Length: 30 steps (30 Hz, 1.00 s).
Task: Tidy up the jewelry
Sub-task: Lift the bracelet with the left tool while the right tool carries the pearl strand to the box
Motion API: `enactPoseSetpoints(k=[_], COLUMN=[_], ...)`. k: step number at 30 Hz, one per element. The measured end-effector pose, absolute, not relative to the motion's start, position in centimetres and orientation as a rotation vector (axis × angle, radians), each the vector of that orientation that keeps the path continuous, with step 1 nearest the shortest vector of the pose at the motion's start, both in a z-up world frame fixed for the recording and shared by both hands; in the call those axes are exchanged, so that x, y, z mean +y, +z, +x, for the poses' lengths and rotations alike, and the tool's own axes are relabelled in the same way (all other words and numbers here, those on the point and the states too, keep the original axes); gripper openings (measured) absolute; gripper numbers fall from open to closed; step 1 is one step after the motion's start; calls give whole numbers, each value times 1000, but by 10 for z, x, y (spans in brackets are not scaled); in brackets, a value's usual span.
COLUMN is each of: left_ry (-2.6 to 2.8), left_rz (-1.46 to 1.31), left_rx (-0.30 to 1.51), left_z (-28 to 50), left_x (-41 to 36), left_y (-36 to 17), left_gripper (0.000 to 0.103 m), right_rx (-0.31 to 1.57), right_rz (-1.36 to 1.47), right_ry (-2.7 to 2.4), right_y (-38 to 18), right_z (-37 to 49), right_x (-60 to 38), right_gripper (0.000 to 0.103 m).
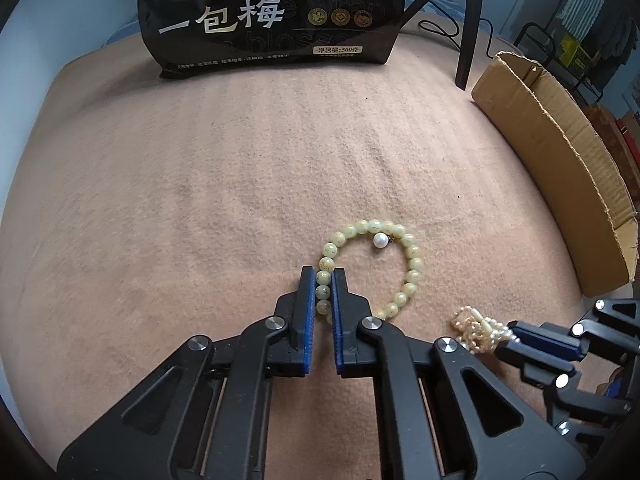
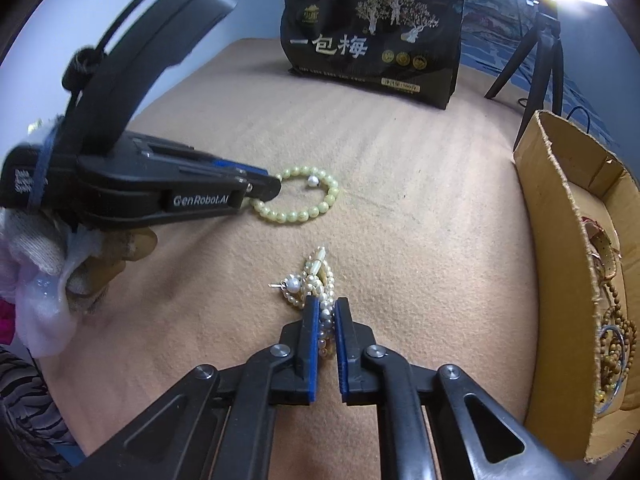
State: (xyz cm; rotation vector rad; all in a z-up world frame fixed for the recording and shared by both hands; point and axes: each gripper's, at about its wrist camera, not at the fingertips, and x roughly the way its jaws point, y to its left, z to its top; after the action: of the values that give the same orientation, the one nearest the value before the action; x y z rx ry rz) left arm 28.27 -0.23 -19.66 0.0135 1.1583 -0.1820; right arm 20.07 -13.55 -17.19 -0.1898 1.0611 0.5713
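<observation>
Green bead bracelet point(image 1: 372, 266) clamped in left gripper point(image 1: 323, 280), pearl tangle point(image 2: 316, 280) (right gripper point(image 2: 327, 312))

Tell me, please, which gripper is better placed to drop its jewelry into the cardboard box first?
The right gripper. It is closed on the pearl bundle, and the cardboard box stands on its side; the left gripper, clamped on the green bead bracelet, is farther.

Two grippers work the blanket: the left gripper point(image 1: 323, 280) and the right gripper point(image 2: 327, 305). One green bracelet point(image 1: 412, 264) lies at 12 o'clock of one pearl tangle point(image 2: 316, 276). One loose pearl point(image 1: 380, 239), one black bag point(image 2: 372, 40), one box point(image 2: 560, 216) at 3 o'clock, and one tripod point(image 2: 540, 40).
</observation>
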Motion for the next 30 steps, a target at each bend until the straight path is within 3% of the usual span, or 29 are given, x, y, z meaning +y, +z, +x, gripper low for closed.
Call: enactPoseSetpoints(k=[30], left_ry=[-205], left_rz=[-75], left_rx=[999], left_z=[249], left_x=[5], left_y=[-113], left_gripper=[5], right_rx=[886], right_rz=[-105], right_ry=[551], right_y=[-85], right_z=[182], right_x=[-175], right_gripper=[5])
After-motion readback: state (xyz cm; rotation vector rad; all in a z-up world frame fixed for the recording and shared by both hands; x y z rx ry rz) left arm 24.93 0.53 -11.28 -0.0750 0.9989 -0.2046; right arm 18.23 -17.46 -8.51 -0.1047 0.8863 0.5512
